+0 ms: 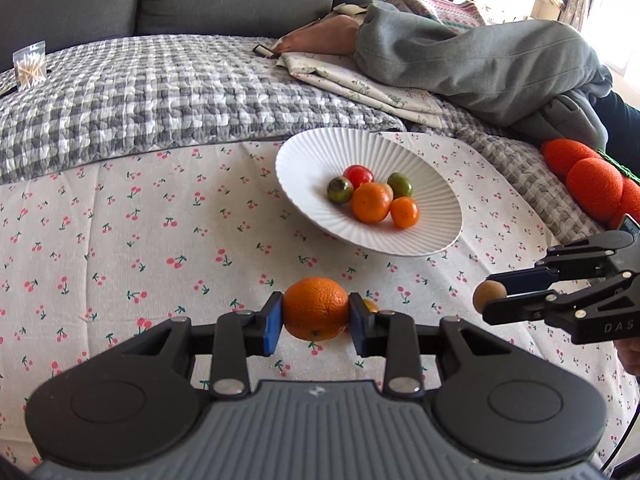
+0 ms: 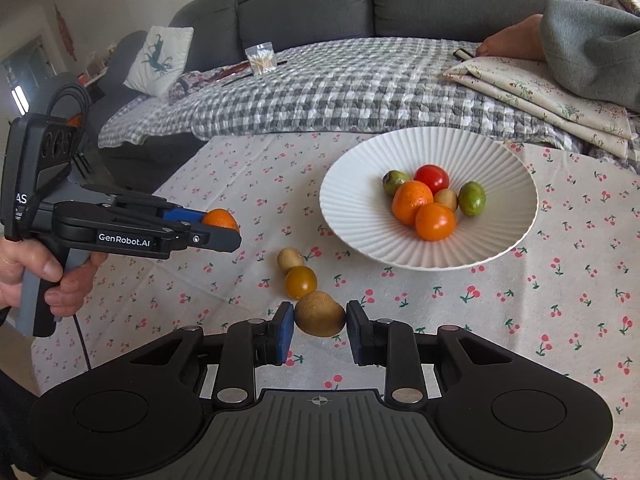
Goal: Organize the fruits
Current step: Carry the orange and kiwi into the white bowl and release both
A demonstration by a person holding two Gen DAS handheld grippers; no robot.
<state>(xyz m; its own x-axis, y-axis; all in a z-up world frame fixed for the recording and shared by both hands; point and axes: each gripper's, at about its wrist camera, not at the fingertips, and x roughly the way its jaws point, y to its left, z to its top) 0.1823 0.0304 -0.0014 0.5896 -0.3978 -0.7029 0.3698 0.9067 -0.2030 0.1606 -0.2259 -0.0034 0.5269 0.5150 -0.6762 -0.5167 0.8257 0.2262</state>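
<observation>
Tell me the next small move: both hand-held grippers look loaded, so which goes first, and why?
Probably carry the right hand-held gripper, shut on the brown fruit, up over the white bowl and release. The bowl sits just ahead of it, with bare room on its near side. The left hand-held gripper holds its orange farther from the bowl and can follow.

Left gripper (image 1: pixel 316 318) points forward and downward, blue pads clamped on an orange (image 1: pixel 316 309); a hand (image 2: pixel 48 276) grips its handle from below. Right gripper (image 2: pixel 319 326) points forward and downward too, jaws closed on a brown fruit (image 2: pixel 320 314).
</observation>
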